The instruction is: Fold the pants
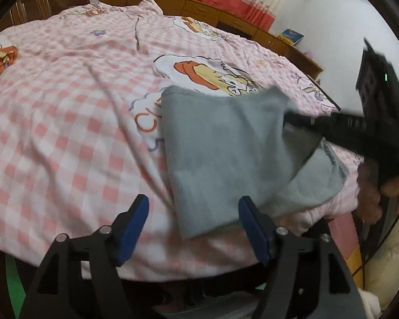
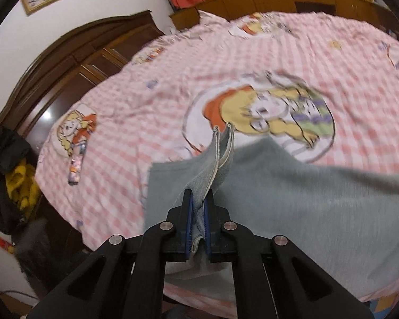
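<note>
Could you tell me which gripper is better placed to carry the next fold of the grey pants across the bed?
Probably the right. The right gripper is already shut on a bunched edge of the grey pants, lifting it. The left gripper is open, its pads either side of the near corner but not pressing it.

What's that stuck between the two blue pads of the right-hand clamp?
A bunched edge of the grey pants. The right wrist view shows the right gripper shut on it, the fabric standing up past the pads above the pink checked bedspread.
</note>
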`<action>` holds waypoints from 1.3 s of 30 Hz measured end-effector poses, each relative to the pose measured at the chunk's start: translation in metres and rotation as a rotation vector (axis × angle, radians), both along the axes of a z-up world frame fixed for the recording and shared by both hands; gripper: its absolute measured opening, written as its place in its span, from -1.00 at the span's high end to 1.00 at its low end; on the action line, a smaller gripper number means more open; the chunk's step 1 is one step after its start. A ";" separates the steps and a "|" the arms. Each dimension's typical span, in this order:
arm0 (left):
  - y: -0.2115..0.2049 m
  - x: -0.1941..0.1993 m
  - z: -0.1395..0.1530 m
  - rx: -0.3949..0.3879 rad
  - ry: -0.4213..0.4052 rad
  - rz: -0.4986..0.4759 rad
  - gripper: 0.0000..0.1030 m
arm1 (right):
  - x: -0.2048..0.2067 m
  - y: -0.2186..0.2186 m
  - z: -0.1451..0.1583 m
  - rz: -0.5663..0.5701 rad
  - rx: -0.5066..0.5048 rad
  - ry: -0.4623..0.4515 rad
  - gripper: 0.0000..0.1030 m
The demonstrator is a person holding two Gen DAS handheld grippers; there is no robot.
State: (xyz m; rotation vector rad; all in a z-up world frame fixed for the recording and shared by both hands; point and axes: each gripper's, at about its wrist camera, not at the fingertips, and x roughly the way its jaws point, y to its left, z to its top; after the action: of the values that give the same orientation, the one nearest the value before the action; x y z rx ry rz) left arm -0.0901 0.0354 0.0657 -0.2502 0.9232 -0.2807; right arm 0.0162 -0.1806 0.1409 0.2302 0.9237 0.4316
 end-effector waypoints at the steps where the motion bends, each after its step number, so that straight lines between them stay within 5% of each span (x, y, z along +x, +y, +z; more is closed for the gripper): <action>1: -0.001 -0.003 -0.002 -0.008 0.009 -0.011 -0.50 | -0.001 0.005 0.009 0.002 -0.001 -0.015 0.85; 10: -0.019 0.012 -0.014 -0.044 0.047 0.008 -0.50 | -0.007 0.012 0.070 0.018 -0.003 -0.142 0.86; 15: -0.028 0.023 -0.018 0.021 0.048 0.061 -0.50 | -0.010 -0.020 0.100 -0.031 -0.010 -0.212 0.88; 23: -0.085 0.027 -0.012 0.167 -0.007 -0.050 -0.50 | -0.023 -0.095 0.113 -0.159 -0.062 -0.254 0.88; 27: -0.103 0.026 -0.017 0.245 0.000 -0.057 -0.50 | -0.025 -0.135 0.092 -0.221 -0.099 -0.212 0.88; 39: -0.118 0.018 -0.032 0.300 0.046 -0.097 -0.53 | -0.022 -0.242 -0.050 -0.408 -0.064 0.069 0.88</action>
State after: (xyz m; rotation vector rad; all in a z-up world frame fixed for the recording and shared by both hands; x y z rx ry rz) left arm -0.0725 -0.0830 0.0336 0.0647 1.0109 -0.2229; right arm -0.0058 -0.4224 0.0906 0.3676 0.9292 0.0178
